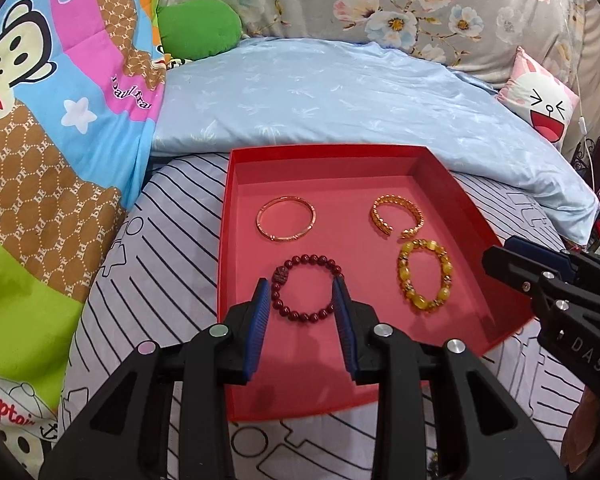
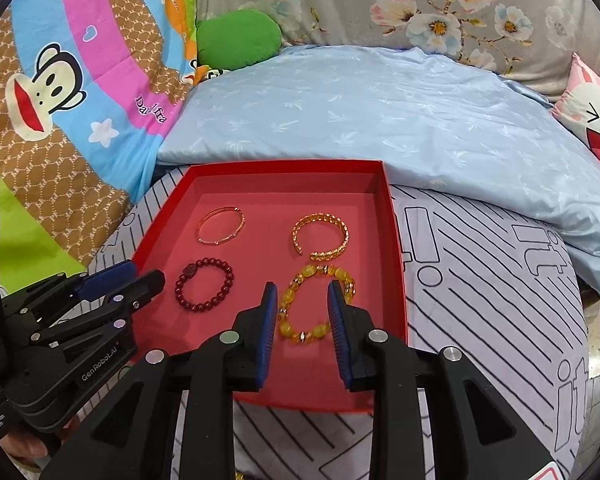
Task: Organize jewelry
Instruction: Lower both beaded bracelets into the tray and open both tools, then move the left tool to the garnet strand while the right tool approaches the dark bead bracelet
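Bed [image 1: 148, 280]: striped sheet under everything; a blue pillow [image 1: 340, 96] lies at the far side, a cartoon quilt [image 1: 52, 128] at the left.
Tray [image 1: 452, 184]: red and shallow, on the sheet; its near edge is hidden behind the grippers in both views.
Left gripper [image 1: 300, 292]: jaws partly apart and holding nothing; the red bead bracelet [image 1: 306, 292] lies on the tray floor beyond them, in the near left part.
Right gripper [image 2: 302, 294]: jaws partly apart and empty; the yellow bead bracelet [image 2: 318, 304] lies beyond them, in the near right part.
Far bracelets: a thin bangle [image 1: 286, 220] at far left, a gold open cuff [image 1: 398, 216] at far right, each well apart from the others.
Risk: I think the soft bed can let the tray tilt or slide if a gripper pushes the wall, and then the four pieces run together. A fingertip can also catch a bead loop and drag it.
Hard to see: whether the fingertips touch the beads I cannot tell. A small gold thing at the bottom edge of the right view is cut off.
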Tool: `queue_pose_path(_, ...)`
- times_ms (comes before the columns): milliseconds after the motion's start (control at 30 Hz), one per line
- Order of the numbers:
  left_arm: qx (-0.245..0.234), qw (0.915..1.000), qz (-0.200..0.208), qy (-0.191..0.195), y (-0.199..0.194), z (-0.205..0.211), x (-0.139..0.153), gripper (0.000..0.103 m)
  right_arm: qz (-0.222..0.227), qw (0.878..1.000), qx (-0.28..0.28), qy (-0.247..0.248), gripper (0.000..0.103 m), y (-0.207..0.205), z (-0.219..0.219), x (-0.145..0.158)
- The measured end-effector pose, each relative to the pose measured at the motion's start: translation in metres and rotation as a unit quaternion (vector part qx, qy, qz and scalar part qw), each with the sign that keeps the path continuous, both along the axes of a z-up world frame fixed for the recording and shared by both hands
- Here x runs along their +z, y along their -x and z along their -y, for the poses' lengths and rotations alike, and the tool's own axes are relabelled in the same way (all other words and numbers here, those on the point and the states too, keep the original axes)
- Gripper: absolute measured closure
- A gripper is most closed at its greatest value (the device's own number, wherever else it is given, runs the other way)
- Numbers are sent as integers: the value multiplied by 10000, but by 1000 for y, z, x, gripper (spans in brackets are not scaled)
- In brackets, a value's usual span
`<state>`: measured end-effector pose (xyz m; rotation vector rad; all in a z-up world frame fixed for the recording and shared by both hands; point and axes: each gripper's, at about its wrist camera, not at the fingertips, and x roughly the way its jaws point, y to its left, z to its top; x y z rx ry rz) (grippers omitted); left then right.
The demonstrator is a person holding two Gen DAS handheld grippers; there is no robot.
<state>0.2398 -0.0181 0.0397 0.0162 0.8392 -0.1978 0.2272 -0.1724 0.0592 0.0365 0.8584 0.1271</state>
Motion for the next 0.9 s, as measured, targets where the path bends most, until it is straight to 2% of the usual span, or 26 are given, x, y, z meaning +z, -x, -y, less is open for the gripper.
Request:
queue_pose_path(500,-36,9999,38,101,60,-5,16,72,6,10000,90,-17,77,62,-8,11)
queue_pose_path(900,19,9999,-86,92,102,-19,8,72,-284,9996,34,-4,77,107,-2,-12)
